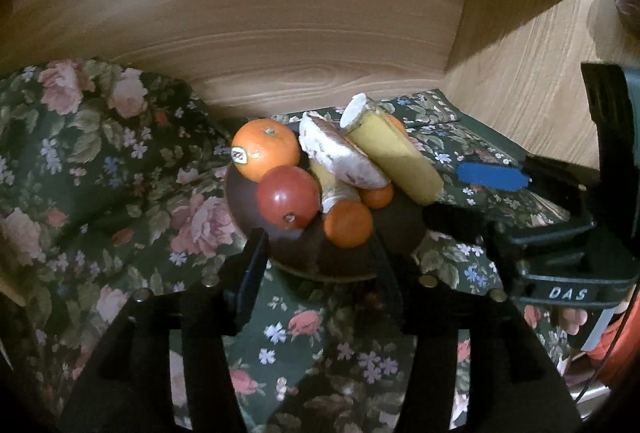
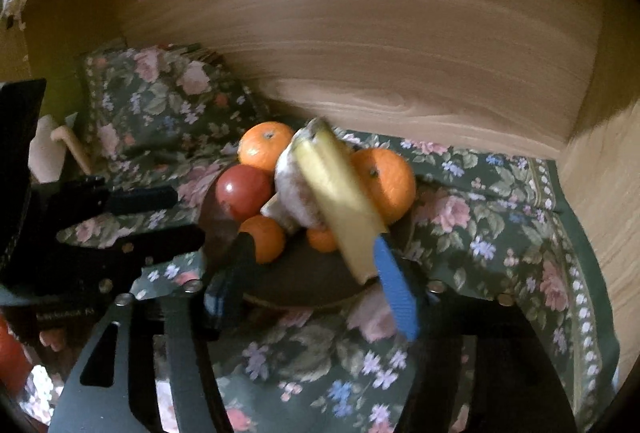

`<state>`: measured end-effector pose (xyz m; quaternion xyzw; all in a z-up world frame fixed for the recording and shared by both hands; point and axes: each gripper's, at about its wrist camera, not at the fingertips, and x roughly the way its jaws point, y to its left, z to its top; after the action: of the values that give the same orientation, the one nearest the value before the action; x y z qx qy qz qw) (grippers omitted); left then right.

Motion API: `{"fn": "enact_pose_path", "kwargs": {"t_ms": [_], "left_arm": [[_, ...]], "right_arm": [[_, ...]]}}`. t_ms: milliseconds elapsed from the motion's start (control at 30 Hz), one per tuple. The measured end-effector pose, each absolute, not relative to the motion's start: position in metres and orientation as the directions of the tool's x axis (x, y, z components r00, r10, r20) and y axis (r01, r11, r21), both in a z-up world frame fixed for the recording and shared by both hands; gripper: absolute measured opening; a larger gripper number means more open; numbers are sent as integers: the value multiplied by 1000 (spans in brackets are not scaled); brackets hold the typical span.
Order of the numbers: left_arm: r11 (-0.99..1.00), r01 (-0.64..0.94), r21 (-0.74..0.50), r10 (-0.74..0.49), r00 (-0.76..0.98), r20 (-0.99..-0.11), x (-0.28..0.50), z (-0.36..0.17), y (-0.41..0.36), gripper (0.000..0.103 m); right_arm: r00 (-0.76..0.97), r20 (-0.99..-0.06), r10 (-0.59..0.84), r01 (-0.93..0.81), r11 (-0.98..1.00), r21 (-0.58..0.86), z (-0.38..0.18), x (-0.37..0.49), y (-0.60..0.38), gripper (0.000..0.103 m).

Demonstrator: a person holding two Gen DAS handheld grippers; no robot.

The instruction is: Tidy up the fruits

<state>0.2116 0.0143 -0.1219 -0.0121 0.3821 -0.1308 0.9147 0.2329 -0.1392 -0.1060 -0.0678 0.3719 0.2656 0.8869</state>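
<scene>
A dark bowl (image 1: 248, 209) is standing on the bench under a floral cloth (image 1: 100, 169), close to a wooden back panel (image 1: 280, 33). It is carrying a stickered orange (image 1: 266, 149) at 10 o'clock, a red apple (image 1: 288, 197) at 8 o'clock, a small mandarin (image 1: 348, 224) at 6 o'clock, a pale cut fruit wedge (image 1: 340, 157) at centre, a second tiny mandarin (image 1: 378, 196) beneath it, and another orange (image 2: 386, 185) at 2 o'clock.

The yellow toy banana (image 2: 340, 201) is leaning across the heap, its lower end overhanging the rim toward 4 o'clock. The right tongs (image 2: 316, 273) are standing apart, the blue-padded finger (image 2: 396, 297) touching or just beside the banana's lower end; the opposite finger is resting near the small mandarin. The left tongs (image 1: 320, 253) are also spread, empty, straddling the bowl's near rim at 6 o'clock.

Judged step: the banana is being placed on, or just released onto, the pile. The next move probably calls for withdrawing the right tongs without nudging the precariously tilted banana, which could slide off the rim.
</scene>
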Motion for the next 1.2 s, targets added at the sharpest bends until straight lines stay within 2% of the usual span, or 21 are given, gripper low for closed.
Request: {"fn": "enact_pose_path", "kwargs": {"t_ms": [567, 700, 933, 1033, 1200], "left_arm": [[939, 307, -153, -299, 513, -804, 204, -173, -17, 52], [941, 314, -125, -279, 515, -810, 212, -176, -27, 47], [939, 325, -114, -277, 515, -811, 222, -179, -33, 26], [937, 323, -135, -293, 511, -808, 220, -178, -30, 23], [938, 315, -144, -301, 532, -792, 209, -167, -12, 23]], "right_arm": [[513, -754, 411, -486, 863, 140, -142, 199, -162, 60], [503, -759, 414, -475, 866, 157, -147, 197, -169, 60], [493, -752, 438, -478, 859, 187, -149, 198, -169, 60], [498, -744, 444, -494, 851, 177, -146, 199, -162, 59], [475, -753, 456, -529, 831, 170, -148, 206, -148, 53]]}}
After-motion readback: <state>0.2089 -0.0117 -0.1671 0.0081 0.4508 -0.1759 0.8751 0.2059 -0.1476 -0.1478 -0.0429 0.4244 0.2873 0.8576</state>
